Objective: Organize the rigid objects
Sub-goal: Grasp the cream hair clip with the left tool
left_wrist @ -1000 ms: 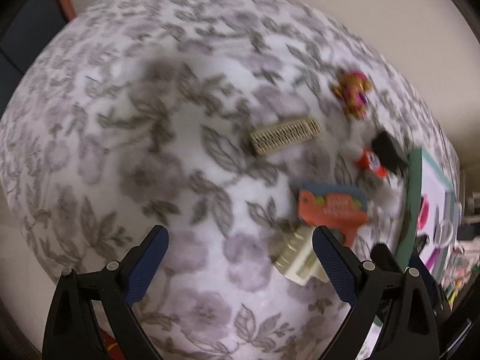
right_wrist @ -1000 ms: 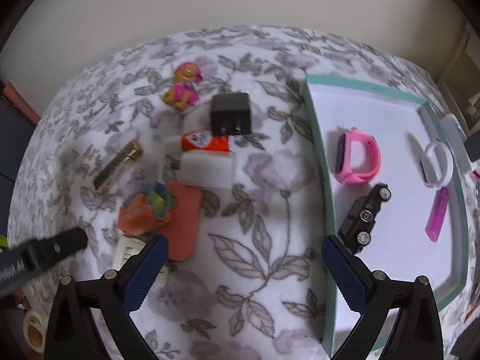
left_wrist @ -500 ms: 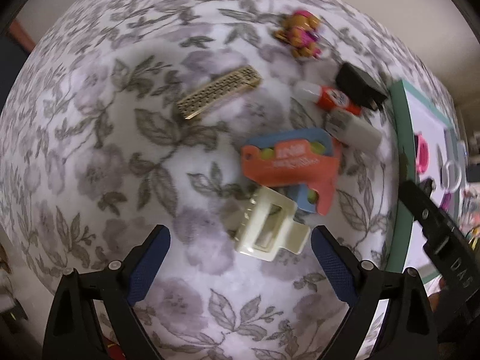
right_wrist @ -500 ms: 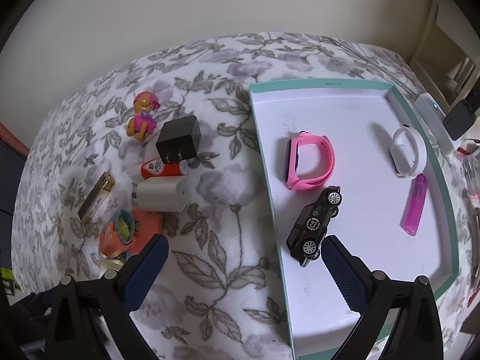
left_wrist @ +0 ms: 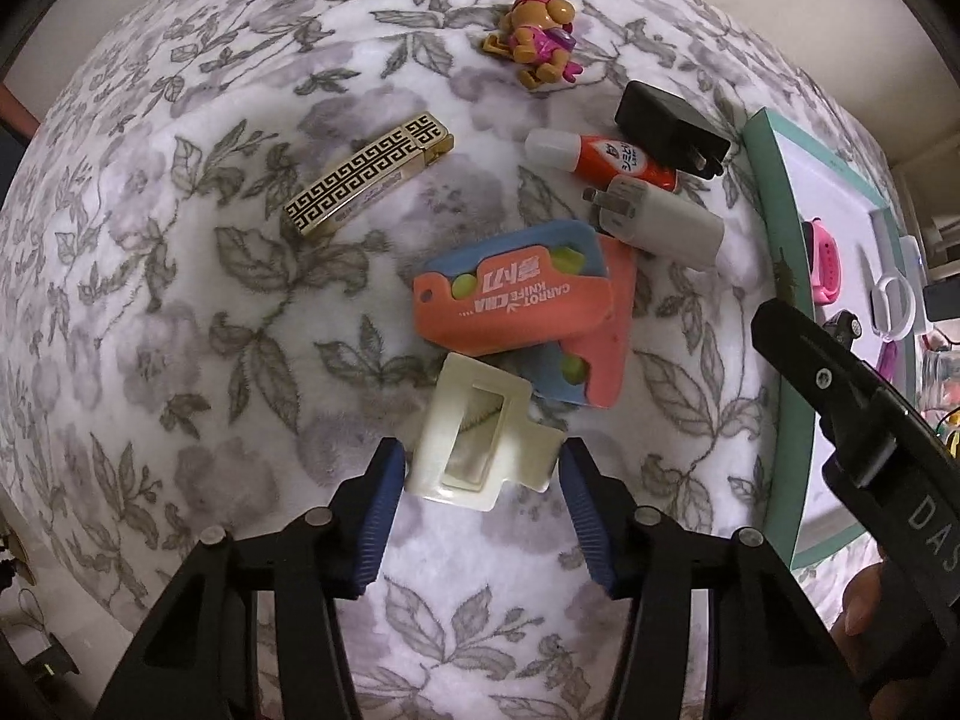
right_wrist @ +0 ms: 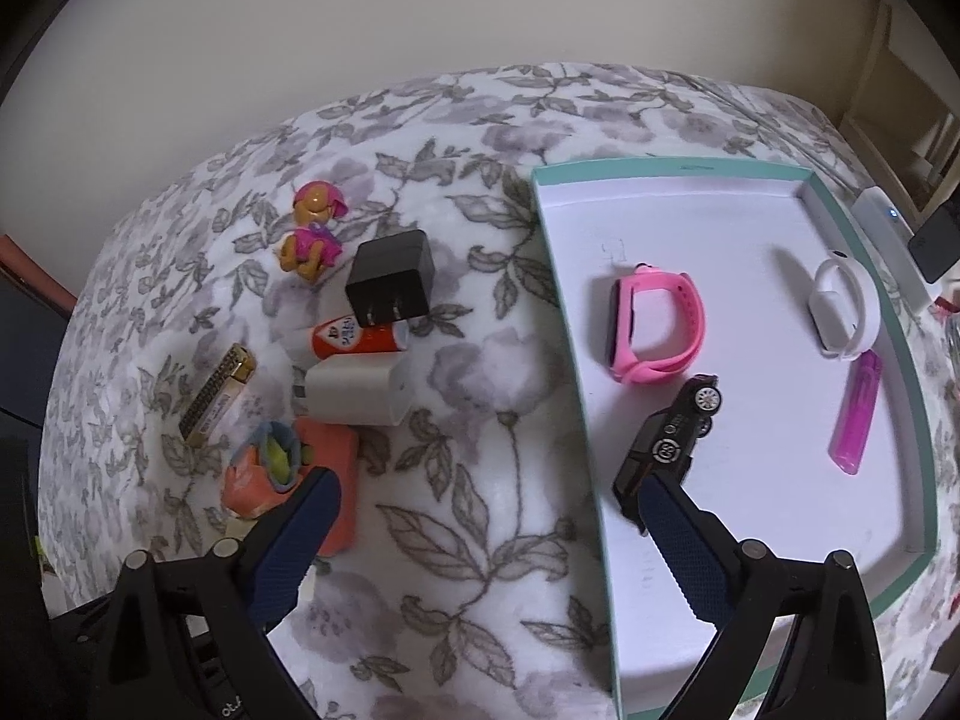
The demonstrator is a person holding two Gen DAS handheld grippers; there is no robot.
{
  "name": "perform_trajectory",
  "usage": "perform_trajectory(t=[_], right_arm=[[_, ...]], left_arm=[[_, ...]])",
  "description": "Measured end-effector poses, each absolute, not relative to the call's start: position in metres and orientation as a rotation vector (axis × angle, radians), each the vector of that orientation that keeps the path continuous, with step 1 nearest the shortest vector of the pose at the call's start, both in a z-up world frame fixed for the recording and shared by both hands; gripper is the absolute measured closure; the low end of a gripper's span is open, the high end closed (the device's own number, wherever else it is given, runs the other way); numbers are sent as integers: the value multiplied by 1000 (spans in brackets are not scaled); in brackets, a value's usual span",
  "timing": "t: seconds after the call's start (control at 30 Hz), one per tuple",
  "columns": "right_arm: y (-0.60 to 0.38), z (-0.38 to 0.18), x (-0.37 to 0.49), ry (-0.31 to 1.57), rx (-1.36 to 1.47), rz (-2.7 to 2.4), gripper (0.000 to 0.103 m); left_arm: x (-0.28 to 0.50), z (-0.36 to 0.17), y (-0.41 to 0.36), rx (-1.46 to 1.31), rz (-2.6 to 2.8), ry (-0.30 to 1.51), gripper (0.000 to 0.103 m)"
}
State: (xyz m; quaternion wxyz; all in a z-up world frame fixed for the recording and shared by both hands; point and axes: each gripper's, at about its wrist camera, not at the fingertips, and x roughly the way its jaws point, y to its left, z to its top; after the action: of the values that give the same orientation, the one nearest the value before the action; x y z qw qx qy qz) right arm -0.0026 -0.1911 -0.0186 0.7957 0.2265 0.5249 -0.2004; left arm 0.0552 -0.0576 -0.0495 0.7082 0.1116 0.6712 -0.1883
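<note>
We bring our left tool (left_wrist: 479,480) around the cream hair clip (left_wrist: 480,441).

Its jaws have just been closing, not yet pressing the clip, which lies beside the orange knife toy (left_wrist: 528,312), away from the surface's edges; our right tool (right_wrist: 486,516) stands open.

Home: floral fleece blanket (right_wrist: 480,528), toys.

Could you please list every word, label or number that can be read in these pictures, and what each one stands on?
"CARROT KNIFE", upside down: on the orange toy knife; the characters beside it are unclear.
"DAS", cut off at the edge: on the right gripper's black body, in the left wrist view.
Orange tube: label too small to read.
Toy car: roof emblem blurred.
</note>
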Motion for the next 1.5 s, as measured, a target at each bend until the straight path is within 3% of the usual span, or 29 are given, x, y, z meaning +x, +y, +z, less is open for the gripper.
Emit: perform_trajectory(t=[0.97, 1.5], right_arm=[[-174, -34, 13, 1172, 457, -378, 4], [-138, -50, 34, 1215, 394, -292, 4]], left_arm=[[70, -65, -31, 269, -311, 1485, 50], [114, -77, 39, 7, -143, 1550, 51]])
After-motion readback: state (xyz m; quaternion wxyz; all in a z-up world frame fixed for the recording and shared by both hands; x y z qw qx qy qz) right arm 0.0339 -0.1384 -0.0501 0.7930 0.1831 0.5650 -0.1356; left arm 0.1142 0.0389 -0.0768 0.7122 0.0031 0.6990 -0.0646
